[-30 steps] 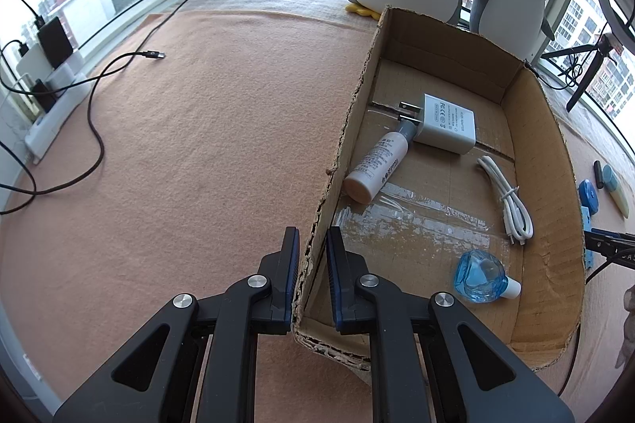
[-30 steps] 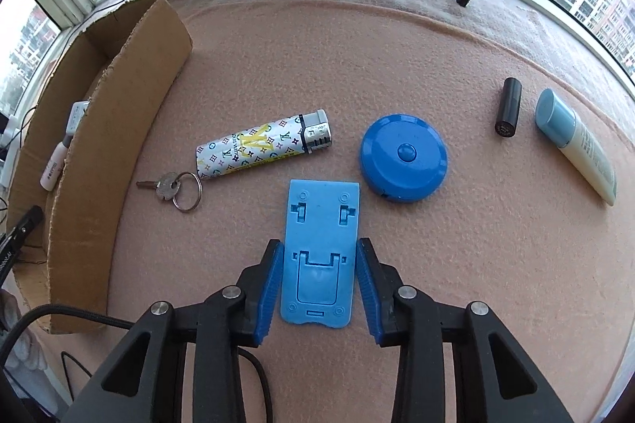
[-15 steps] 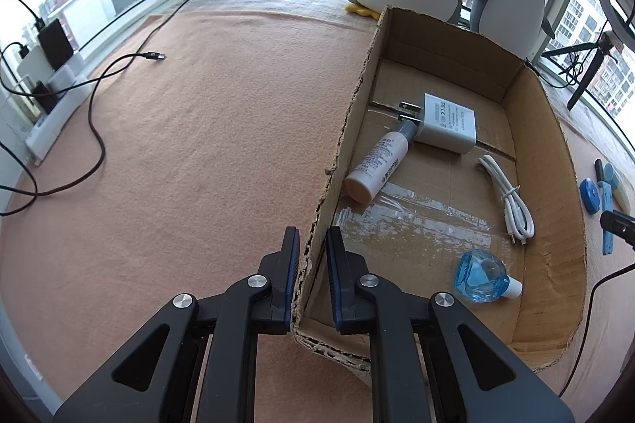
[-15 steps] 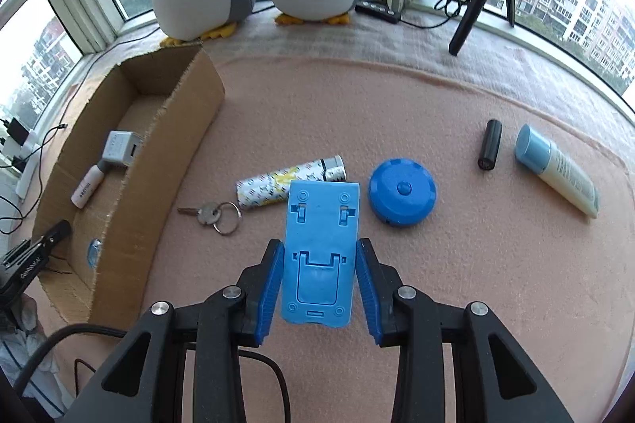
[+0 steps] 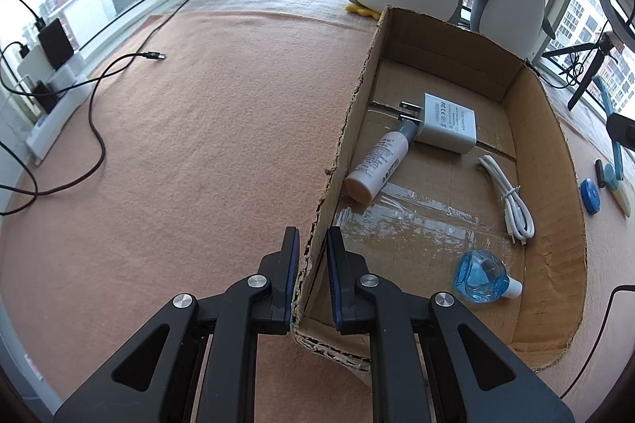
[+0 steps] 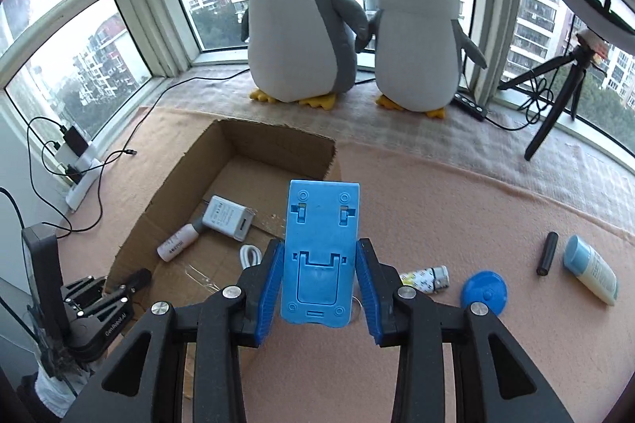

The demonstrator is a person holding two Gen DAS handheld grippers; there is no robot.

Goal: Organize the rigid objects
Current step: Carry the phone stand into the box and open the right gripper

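A blue phone stand point(image 6: 319, 256) is held between the two fingers of the right claw point(image 6: 320, 284), with its lower half between the blue pads and its upper half reaching out past the fingertips. The stand is lifted clear of the surface and is seen over the near right wall of the cardboard box point(image 6: 278, 141), partly over the inside of the box. The right claw is closed only as far as the width of the stand, and both pads are pressed on its long edges. The left claw point(image 5: 311, 264) is clamped on the near left wall of the cardboard box point(image 5: 349, 129), close to the corner: one finger is placed outside the wall and the other inside, with only the cardboard between them. Inside the box a white charger point(image 5: 446, 123), a small beige bottle point(image 5: 377, 167), a coiled white cable point(image 5: 510, 198) and a small clear blue bottle point(image 5: 482, 276) are lying on the bottom. On the orange cloth point(image 6: 456, 216) to the right of the box, a patterned lighter point(image 6: 426, 278), a round blue tape measure point(image 6: 484, 298), a black cylinder point(image 6: 547, 252) and a tube with a blue cap point(image 6: 591, 268) are left apart from each other. Two plush penguins point(image 6: 301, 14) are standing by the window behind the box.
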